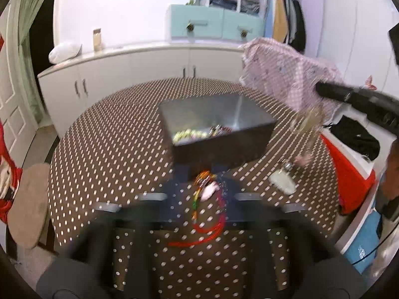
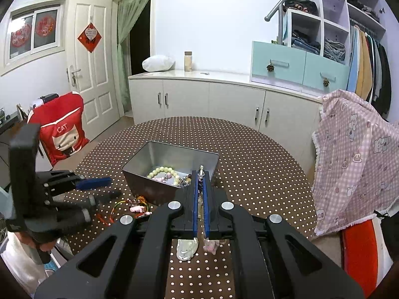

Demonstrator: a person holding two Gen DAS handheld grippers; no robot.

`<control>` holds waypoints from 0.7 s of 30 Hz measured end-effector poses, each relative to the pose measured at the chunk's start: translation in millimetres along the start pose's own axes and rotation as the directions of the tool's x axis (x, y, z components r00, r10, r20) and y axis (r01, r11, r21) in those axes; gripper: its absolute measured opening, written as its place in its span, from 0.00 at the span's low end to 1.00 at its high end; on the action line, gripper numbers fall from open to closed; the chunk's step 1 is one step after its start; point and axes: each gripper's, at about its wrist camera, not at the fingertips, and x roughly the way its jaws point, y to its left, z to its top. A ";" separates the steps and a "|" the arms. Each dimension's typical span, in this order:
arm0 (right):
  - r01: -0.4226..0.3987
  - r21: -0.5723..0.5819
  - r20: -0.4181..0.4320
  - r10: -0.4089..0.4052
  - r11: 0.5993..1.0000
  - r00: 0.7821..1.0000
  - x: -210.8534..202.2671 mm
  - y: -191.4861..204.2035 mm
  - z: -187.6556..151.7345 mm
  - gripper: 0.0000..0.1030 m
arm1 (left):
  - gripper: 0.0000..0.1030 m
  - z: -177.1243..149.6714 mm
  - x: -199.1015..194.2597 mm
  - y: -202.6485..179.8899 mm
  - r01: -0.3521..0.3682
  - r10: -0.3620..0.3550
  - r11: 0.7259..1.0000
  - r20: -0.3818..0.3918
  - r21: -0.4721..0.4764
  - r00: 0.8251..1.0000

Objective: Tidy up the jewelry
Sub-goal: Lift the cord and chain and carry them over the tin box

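A grey metal tin (image 2: 172, 162) (image 1: 219, 122) stands on the dotted table and holds a green bead bracelet (image 2: 163, 170) and other pieces. My right gripper (image 2: 200, 174) is shut on a thin chain necklace (image 2: 201, 170) whose pink charm (image 2: 210, 245) hangs near the table; the chain shows blurred in the left wrist view (image 1: 308, 127). A red cord bracelet with a pink charm (image 1: 209, 199) (image 2: 136, 208) lies in front of the tin. My left gripper (image 1: 199, 196) is open over it, blurred by motion; it shows in the right wrist view (image 2: 99, 189).
A pale white pendant (image 1: 283, 183) (image 2: 185, 249) lies on the brown dotted tablecloth (image 2: 249, 154). A pink checked cloth (image 2: 354, 159) drapes a chair at the right. A red chair (image 2: 61, 129) stands left. White cabinets (image 2: 212, 99) line the far wall.
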 end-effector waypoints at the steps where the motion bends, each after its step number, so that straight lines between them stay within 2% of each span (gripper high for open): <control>1: -0.001 0.001 -0.002 0.001 1.000 1.000 1.1 0.6 -0.5 0.02 | 0.84 -4.3 0.8 3.1 0.012 -0.011 1.000 0.010 -0.015 1.000; 5: -0.005 0.006 -0.017 0.005 1.000 1.000 4.5 0.1 -4.3 0.02 | 0.84 -17.5 13.0 7.0 0.012 -0.013 0.999 -0.041 -0.030 0.999; 7: -0.007 0.007 -0.021 0.007 1.000 1.000 5.0 1.1 -4.9 0.02 | 0.84 -25.8 24.6 1.2 -0.002 0.002 1.000 -0.101 0.005 0.995; 9: -0.008 0.006 -0.022 0.008 1.000 1.000 5.0 2.3 -5.8 0.02 | 0.84 -32.1 32.3 -7.3 -0.029 0.035 0.998 -0.124 0.049 0.992; 10: -0.009 0.006 -0.023 0.009 1.000 1.000 5.1 2.6 -5.9 0.02 | 0.75 -34.6 34.8 -12.2 -0.046 0.055 0.996 -0.119 0.077 0.991; 11: -0.008 0.006 -0.024 0.008 1.000 1.000 5.1 3.1 -5.8 0.02 | 0.63 -35.0 31.7 -14.6 -0.032 0.041 0.995 -0.097 0.093 0.994; 13: -0.006 0.003 -0.024 0.006 1.000 1.000 3.9 3.5 -5.9 0.02 | 0.08 -33.0 26.8 -18.0 0.009 0.002 0.994 -0.097 0.109 0.995; 15: -0.004 0.004 -0.021 0.004 1.000 1.000 2.3 2.9 -5.3 0.02 | 0.04 -31.2 25.5 -22.7 -0.056 0.070 0.988 -0.092 0.147 0.993; 18: -0.003 0.006 -0.015 0.003 1.000 1.000 -0.5 1.2 -4.9 0.02 | 0.04 -27.6 23.3 -14.7 -0.051 0.061 0.993 -0.088 0.108 0.994; 21: 0.000 0.005 -0.013 0.000 1.000 1.000 -2.2 0.7 -4.3 0.02 | 0.04 -20.3 12.2 -7.0 -0.068 0.071 0.994 -0.045 0.081 0.996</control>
